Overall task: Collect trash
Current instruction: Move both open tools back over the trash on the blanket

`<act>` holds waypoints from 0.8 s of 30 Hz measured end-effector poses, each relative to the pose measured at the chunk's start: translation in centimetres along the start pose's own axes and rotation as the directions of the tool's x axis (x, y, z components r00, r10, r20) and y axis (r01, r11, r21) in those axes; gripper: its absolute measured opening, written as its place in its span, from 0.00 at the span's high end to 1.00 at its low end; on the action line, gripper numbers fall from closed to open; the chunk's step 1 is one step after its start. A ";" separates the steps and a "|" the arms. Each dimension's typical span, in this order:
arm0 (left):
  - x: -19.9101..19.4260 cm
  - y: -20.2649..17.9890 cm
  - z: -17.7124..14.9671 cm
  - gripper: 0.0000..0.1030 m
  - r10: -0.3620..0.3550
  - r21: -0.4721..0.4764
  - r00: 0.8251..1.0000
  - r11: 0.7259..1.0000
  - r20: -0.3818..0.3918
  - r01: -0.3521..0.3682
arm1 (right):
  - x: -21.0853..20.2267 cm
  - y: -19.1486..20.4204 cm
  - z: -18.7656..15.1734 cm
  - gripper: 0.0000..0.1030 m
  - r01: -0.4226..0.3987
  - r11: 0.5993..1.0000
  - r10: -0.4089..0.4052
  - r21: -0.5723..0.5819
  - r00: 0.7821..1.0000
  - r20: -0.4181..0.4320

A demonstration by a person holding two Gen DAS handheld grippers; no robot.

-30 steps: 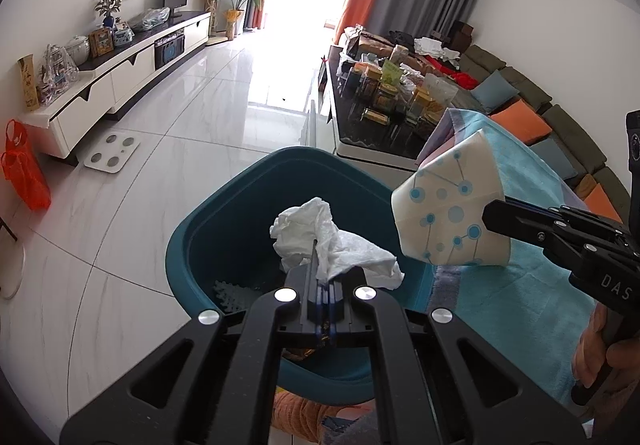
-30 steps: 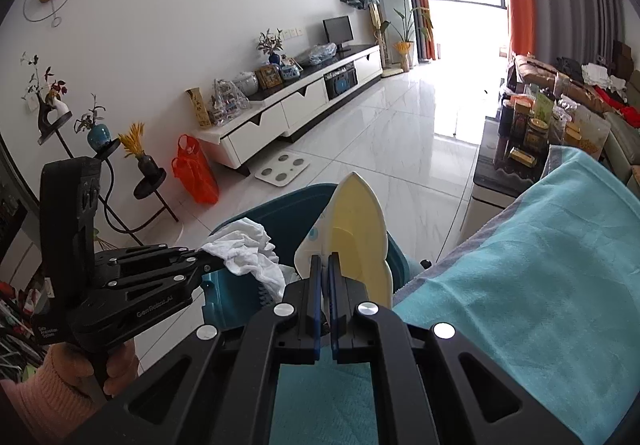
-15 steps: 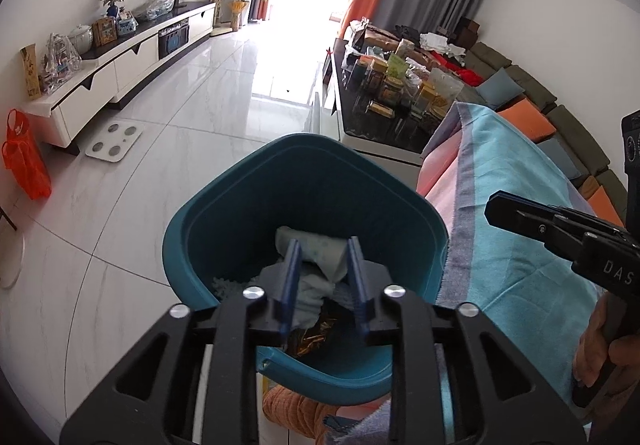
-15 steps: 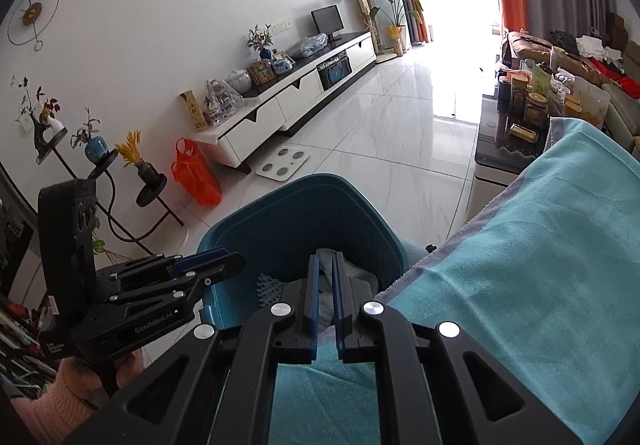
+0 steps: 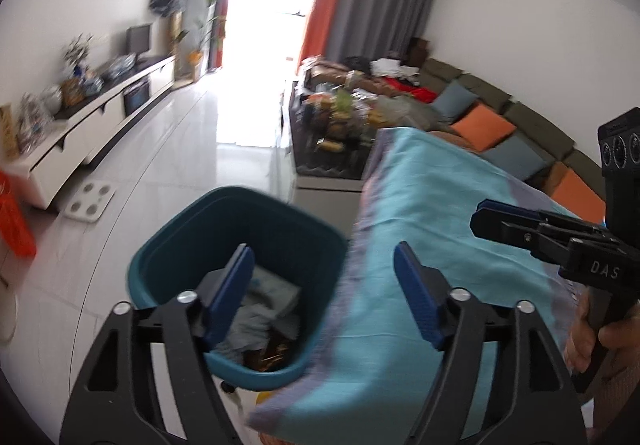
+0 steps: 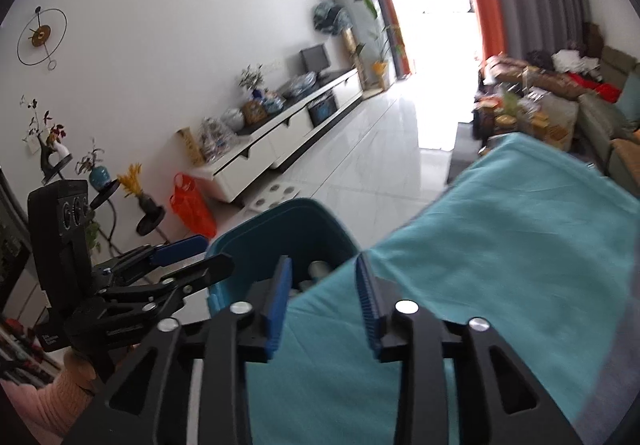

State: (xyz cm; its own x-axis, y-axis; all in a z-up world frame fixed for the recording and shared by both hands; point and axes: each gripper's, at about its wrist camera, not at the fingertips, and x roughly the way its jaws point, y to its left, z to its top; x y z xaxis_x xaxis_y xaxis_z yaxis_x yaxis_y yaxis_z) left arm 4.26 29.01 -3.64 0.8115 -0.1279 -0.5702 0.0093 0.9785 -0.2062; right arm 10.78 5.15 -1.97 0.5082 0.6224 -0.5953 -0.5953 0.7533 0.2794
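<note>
A teal trash bin point(image 5: 240, 229) stands on the floor against the cloth-covered table; it also shows in the right wrist view point(image 6: 292, 229). Crumpled white tissue and paper point(image 5: 260, 309) lie inside it with some dark scraps. My left gripper point(image 5: 324, 281) is open and empty above the bin's near rim and the table edge. My right gripper point(image 6: 322, 285) is open and empty over the table edge beside the bin. Each gripper appears in the other's view: the right one point(image 5: 520, 229) and the left one point(image 6: 180, 261).
A turquoise cloth point(image 5: 432, 229) covers the table at right. A cluttered dark coffee table point(image 5: 336, 133) and a sofa with cushions point(image 5: 484, 125) lie beyond. A white TV cabinet point(image 6: 280, 133), an orange bag point(image 6: 192, 209) and a white scale point(image 5: 90, 201) line the left wall.
Both grippers let go of their trash, the tissue and the patterned paper, which now lie in the bin. Both have opened wide and pulled back toward the table.
</note>
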 end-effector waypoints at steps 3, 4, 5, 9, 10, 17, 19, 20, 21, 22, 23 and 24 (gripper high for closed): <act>-0.5 -3.0 -0.2 0.13 -0.068 0.038 0.998 0.997 0.008 0.068 | -3.0 -1.9 -1.1 0.64 0.042 0.999 -0.042 0.027 0.999 0.031; -0.5 -3.9 -0.3 0.11 -0.091 0.047 0.996 0.995 0.005 0.091 | -4.2 -2.6 -1.6 0.61 0.062 0.997 -0.064 0.042 0.997 0.043; -0.4 -5.1 -0.5 0.11 -0.119 0.061 0.993 0.991 0.000 0.118 | -4.9 -3.1 -2.1 0.58 0.076 0.996 -0.078 0.049 0.996 0.049; 0.0 -9.7 -1.2 0.10 -0.193 0.123 0.981 0.973 -0.027 0.195 | -8.8 -5.8 -3.9 0.57 0.145 0.984 -0.154 0.108 0.985 0.079; 0.2 -11.1 -1.4 0.10 -0.220 0.140 0.975 0.965 -0.039 0.223 | -9.7 -6.5 -4.4 0.57 0.161 0.979 -0.172 0.126 0.982 0.084; 0.8 -19.8 -3.2 0.10 -0.370 0.240 0.922 0.890 -0.117 0.388 | -16.5 -11.5 -9.0 0.57 0.309 0.914 -0.343 0.262 0.934 0.096; 1.0 -22.2 -3.7 0.10 -0.406 0.265 0.903 0.863 -0.143 0.430 | -17.7 -12.8 -9.9 0.57 0.339 0.895 -0.379 0.289 0.920 0.095; 1.1 -23.3 -3.9 0.10 -0.423 0.273 0.892 0.849 -0.157 0.451 | -18.6 -13.5 -10.5 0.57 0.357 0.883 -0.401 0.306 0.911 0.094; 1.2 -24.3 -4.2 0.10 -0.436 0.280 0.884 0.839 -0.171 0.467 | -19.2 -14.0 -10.9 0.57 0.373 0.871 -0.421 0.320 0.902 0.092; 1.4 -25.5 -4.4 0.10 -0.447 0.286 0.875 0.827 -0.186 0.484 | -19.8 -14.5 -11.3 0.57 0.387 0.860 -0.437 0.332 0.895 0.091; 1.6 -26.1 -4.4 0.11 -0.456 0.290 0.868 0.819 -0.198 0.496 | -20.7 -15.2 -11.9 0.57 0.403 0.845 -0.459 0.352 0.884 0.090; 2.0 -27.2 -4.7 0.11 -0.466 0.295 0.859 0.807 -0.212 0.511 | -21.3 -15.8 -12.4 0.57 0.413 0.835 -0.473 0.363 0.876 0.091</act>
State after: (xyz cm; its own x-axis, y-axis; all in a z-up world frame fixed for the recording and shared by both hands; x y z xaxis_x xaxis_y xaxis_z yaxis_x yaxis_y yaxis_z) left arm 2.85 1.42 -2.88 0.5691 -0.6001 -0.5622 0.5944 0.7726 -0.2230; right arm 1.63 -22.64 -2.99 0.7835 0.2086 -0.5853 -0.0615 0.9634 0.2611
